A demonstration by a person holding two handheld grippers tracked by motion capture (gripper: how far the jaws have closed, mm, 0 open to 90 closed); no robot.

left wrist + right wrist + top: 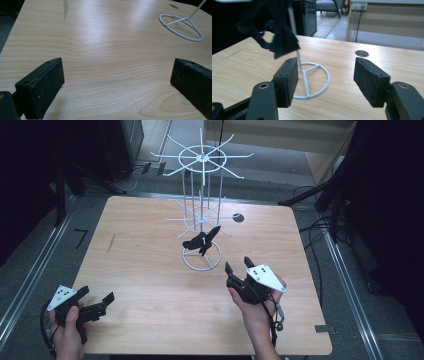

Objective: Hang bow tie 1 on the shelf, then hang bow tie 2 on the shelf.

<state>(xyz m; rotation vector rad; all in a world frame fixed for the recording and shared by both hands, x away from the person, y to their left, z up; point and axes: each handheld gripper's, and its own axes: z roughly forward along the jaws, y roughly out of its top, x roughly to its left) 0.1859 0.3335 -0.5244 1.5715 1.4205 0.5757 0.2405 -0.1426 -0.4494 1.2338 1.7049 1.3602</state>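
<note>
Wooden table (150, 270), mid-session: a dark bow tie (201, 241) hangs low on the white rack (202, 210). Both grippers, left (95, 304) and right (238, 266), sit wide open and empty; a careless grab could topple the light stand.

In the right gripper view the dark cloth item (279, 37) is blurred and cut off at the top edge. The white wire rack (182, 26) runs off the left gripper view's upper edge.
</note>
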